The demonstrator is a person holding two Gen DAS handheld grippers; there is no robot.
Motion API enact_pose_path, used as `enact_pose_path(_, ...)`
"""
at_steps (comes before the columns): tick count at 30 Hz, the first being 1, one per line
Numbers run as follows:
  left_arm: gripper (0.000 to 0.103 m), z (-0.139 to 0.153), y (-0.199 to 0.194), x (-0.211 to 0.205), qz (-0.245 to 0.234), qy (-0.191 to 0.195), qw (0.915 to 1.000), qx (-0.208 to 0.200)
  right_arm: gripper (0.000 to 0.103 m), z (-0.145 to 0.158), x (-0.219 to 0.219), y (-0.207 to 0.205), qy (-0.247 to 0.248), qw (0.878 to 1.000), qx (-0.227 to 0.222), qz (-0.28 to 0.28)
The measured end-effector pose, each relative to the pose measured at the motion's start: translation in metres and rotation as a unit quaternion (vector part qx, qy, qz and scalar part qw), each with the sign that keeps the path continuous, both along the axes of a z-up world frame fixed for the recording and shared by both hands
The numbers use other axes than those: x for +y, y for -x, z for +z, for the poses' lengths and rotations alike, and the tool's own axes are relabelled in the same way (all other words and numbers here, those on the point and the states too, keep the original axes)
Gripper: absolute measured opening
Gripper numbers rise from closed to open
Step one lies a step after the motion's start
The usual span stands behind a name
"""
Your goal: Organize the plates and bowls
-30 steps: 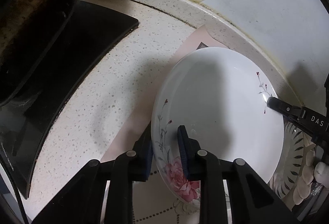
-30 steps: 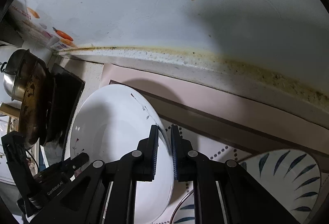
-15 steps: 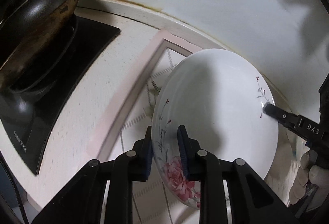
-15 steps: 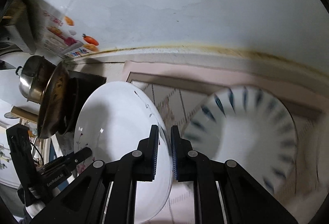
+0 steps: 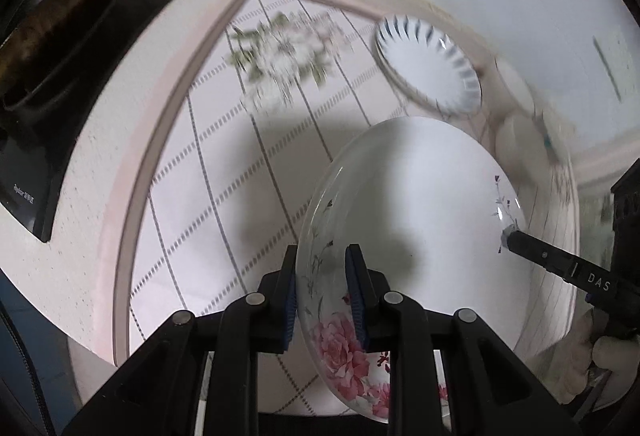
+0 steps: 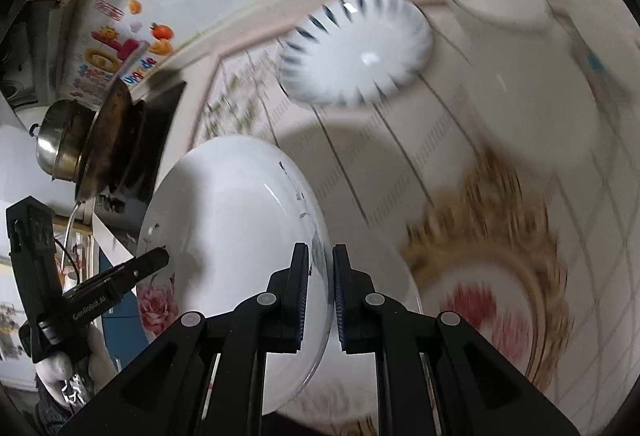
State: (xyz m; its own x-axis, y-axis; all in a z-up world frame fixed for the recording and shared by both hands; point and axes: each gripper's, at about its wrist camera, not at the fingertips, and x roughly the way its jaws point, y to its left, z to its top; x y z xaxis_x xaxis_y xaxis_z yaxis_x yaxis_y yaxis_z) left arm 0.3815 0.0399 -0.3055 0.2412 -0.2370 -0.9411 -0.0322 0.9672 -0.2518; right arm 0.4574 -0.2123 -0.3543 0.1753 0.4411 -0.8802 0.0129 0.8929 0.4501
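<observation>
A white plate with pink roses (image 5: 416,220) hangs in the air above the mat, held at two sides. My left gripper (image 5: 322,290) is shut on its near rim beside the rose print. My right gripper (image 6: 321,286) is shut on the opposite rim of the same rose plate (image 6: 224,224); its fingers (image 5: 560,264) show at the plate's right edge in the left wrist view. Below lie a blue-striped white plate (image 6: 356,50), a gold-and-red patterned plate (image 6: 496,276) and a plain white bowl (image 6: 500,0), all blurred.
A pink-bordered checked mat (image 5: 224,164) covers the counter. A black cooktop (image 5: 60,84) with a dark wok (image 6: 108,132) and a steel pot (image 6: 56,144) stands at the left. A white wall with stickers (image 6: 120,48) runs behind. A gloved hand (image 6: 76,368) holds the left tool.
Both grippers have carried the rose plate to the right and a little higher, away from the cooktop. The striped plate, the bowl and the gold-patterned plate have come into view.
</observation>
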Motion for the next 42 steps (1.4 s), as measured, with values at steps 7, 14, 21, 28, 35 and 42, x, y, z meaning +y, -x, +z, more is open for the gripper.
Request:
enact_pose_path(7, 0.020, -0.022, 0.007, -0.023, -0.039, -0.022, 0.9989, 0.012, 0.014, -0.026, -0.013, 0.043, 0.018, 1.000, 0.012, -0.023)
enact_pose_path(14, 0.020, -0.034, 0.006, -0.031, -0.064, -0.035, 0.9971, 0.019, 0.014, -0.038, -0.021, 0.050, 0.025, 0.999, 0.018, -0.040)
enact_pose_path(21, 0.020, -0.037, 0.002, -0.037, -0.071, -0.056, 0.9958, 0.015, 0.014, -0.042, -0.019, 0.042, 0.033, 0.998, 0.017, -0.044)
enact_pose_path(28, 0.021, -0.043, 0.003, -0.035, -0.065, -0.063, 0.9956, 0.023, 0.014, -0.045, -0.016, 0.038, 0.033, 0.998, 0.021, -0.040)
enact_pose_path(35, 0.020, -0.052, 0.009, -0.041, -0.070, -0.078, 0.9940, 0.030, 0.014, -0.043, -0.014, 0.038, 0.038, 0.999, 0.020, -0.031)
enact_pose_path(42, 0.020, -0.053, 0.008, -0.047, -0.067, -0.083, 0.9939, 0.029, 0.014, -0.039, -0.011, 0.037, 0.055, 0.998, 0.023, -0.018)
